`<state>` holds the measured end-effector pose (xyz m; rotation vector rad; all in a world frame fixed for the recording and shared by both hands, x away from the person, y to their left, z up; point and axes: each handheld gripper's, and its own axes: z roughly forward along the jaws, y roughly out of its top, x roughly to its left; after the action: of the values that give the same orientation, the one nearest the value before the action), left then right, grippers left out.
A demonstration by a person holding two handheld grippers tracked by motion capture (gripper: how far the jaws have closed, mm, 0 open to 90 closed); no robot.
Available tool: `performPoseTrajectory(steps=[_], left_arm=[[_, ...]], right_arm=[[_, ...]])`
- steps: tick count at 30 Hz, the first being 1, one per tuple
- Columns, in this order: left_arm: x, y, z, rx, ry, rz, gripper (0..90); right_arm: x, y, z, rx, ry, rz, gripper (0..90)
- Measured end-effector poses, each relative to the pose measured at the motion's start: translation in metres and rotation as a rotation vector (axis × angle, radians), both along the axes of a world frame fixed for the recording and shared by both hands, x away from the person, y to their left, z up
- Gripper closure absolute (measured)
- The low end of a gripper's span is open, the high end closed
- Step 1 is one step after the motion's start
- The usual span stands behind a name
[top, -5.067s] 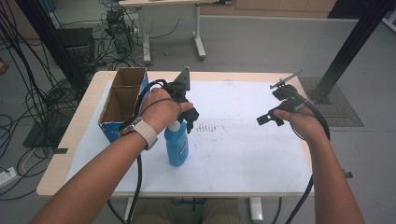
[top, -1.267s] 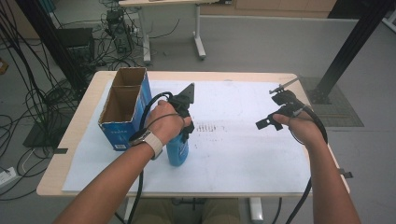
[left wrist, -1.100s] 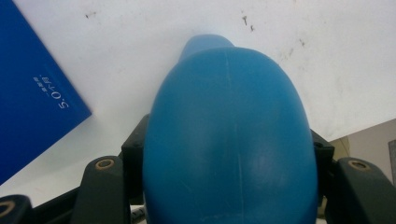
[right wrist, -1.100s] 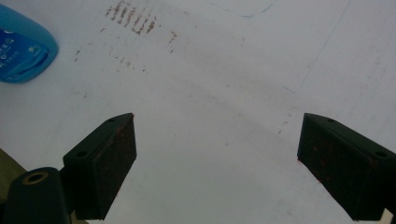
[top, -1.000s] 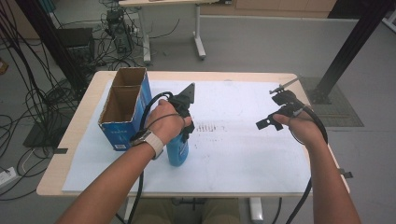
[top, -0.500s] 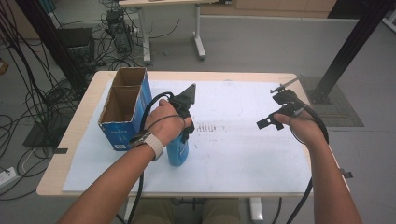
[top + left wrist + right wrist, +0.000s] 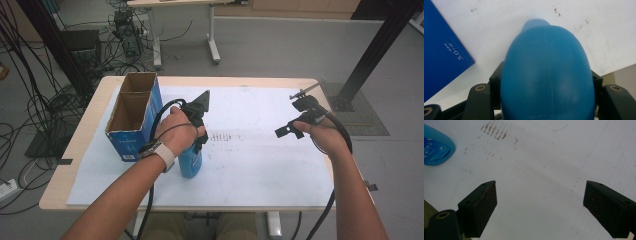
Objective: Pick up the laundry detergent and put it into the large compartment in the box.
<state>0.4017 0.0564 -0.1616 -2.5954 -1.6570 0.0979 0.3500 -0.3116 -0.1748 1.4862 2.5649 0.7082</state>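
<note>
A blue plastic bottle (image 7: 190,161) stands upright near the left middle of the white sheet. My left gripper (image 7: 198,134) comes down on its upper part, shut on it. In the left gripper view the bottle's rounded body (image 7: 546,75) sits between the two black jaws, which press on its sides. My right gripper (image 7: 291,114) hovers over the right side of the table, open. In the right gripper view its fingers (image 7: 480,206) stand wide apart over bare sheet, with the bottle's (image 7: 436,147) lower part at the far left.
An open blue cardboard box (image 7: 131,120) with two compartments stands just left of the bottle; its blue side (image 7: 441,50) shows in the left gripper view. The white sheet (image 7: 250,165) covers most of the wooden table (image 7: 70,165). Cables and a black post stand beyond the table.
Since the earliest frame my left hand has shifted slightly toward the person while gripping the bottle. Within the last second nothing has visibly moved.
</note>
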Motion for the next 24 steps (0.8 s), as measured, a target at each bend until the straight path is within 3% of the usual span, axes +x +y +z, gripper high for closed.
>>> performPoseTrajectory(steps=[24], left_arm=[[-0.0006,-0.0009,-0.0001,0.002,0.000,-0.002,39.5]], right_arm=[[-0.0004,0.0008,-0.0009,0.002,0.001,0.000,11.7]])
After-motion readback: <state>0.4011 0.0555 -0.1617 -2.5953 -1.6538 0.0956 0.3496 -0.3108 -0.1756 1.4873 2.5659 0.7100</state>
